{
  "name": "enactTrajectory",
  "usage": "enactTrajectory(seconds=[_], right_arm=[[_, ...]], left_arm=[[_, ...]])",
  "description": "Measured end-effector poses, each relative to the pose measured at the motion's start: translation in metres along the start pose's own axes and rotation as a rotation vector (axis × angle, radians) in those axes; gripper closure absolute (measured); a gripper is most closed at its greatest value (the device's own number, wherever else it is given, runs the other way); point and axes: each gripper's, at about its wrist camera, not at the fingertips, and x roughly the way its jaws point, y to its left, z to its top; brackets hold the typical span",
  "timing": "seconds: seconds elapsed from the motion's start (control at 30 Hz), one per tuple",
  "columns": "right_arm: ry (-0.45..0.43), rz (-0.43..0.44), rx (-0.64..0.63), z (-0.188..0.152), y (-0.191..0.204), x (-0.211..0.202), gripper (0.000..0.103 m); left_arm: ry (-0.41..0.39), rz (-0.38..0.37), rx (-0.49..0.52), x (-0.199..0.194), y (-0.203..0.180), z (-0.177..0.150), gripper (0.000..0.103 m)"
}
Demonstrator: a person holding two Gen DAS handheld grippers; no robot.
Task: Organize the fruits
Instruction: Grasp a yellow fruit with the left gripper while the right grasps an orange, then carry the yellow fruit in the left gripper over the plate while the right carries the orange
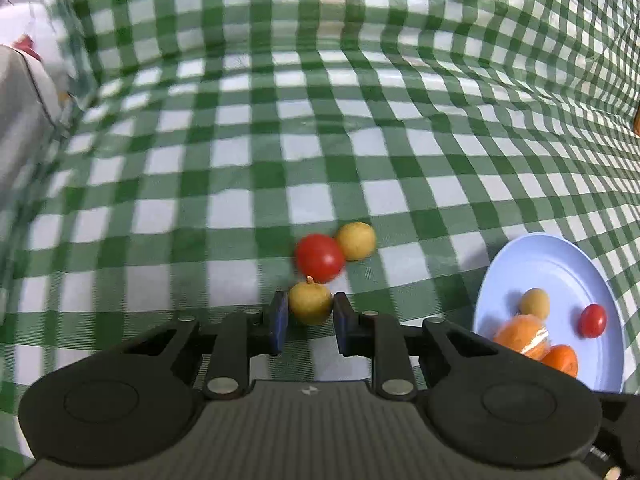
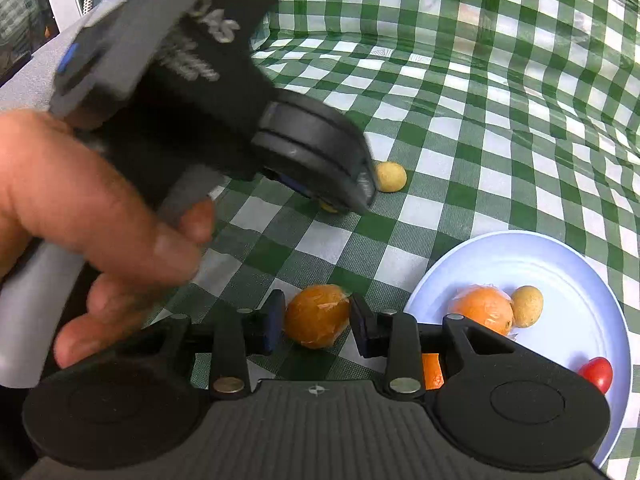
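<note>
Looking along the left hand-held gripper (image 1: 310, 316), its pads bracket a yellow fruit (image 1: 310, 303) on the checked worktop (image 1: 240, 160); whether they truly pinch it, I cannot tell. A red tomato (image 1: 320, 258) and another yellow fruit (image 1: 356, 241) lie beyond. The blue plate (image 1: 560, 264) already carries several fruits.

From the right view, the right hand-held gripper (image 2: 318, 322) closes around a wrapped orange (image 2: 317, 315) beside the plate, apparently gripping it. Roughly half remains unplaced.

I see left gripper (image 2: 344, 204) hiding most of a yellow fruit (image 2: 329, 207) | my own gripper covers an orange piece (image 2: 432, 372) | plate (image 2: 560, 256) cut off at the right edge | tomato (image 1: 320, 258) motion-blurred
</note>
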Motion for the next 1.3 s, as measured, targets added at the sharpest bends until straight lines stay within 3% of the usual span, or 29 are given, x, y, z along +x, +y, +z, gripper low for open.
enactTrajectory(seconds=[0.23,0.4,0.53,0.73,1.0,1.3], right_arm=[[-0.046,-0.02,-0.012,-0.004,0.008,-0.017,0.066],[-0.087,-0.046,-0.021,-0.013,0.01,-0.037,0.066],[-0.162,-0.063,-0.028,-0.012,0.001,-0.065,0.066],[-0.292,-0.121,0.065,-0.025,-0.029,-0.109,0.066],[-0.25,-0.198,0.055,-0.039,-0.057,-0.103,0.066],[-0.219,-0.275,0.133,-0.056,-0.091,-0.106,0.066]], left_arm=[[-0.019,0.192,0.089,-0.03,0.012,-0.023,0.077],[-0.034,0.23,0.045,-0.061,0.03,-0.04,0.077],[-0.073,0.216,0.007,-0.082,0.034,-0.047,0.077],[-0.113,0.224,0.09,-0.096,0.015,-0.055,0.077],[-0.094,0.193,0.081,-0.08,0.001,-0.05,0.077],[-0.097,0.143,0.082,-0.072,-0.015,-0.048,0.077]])
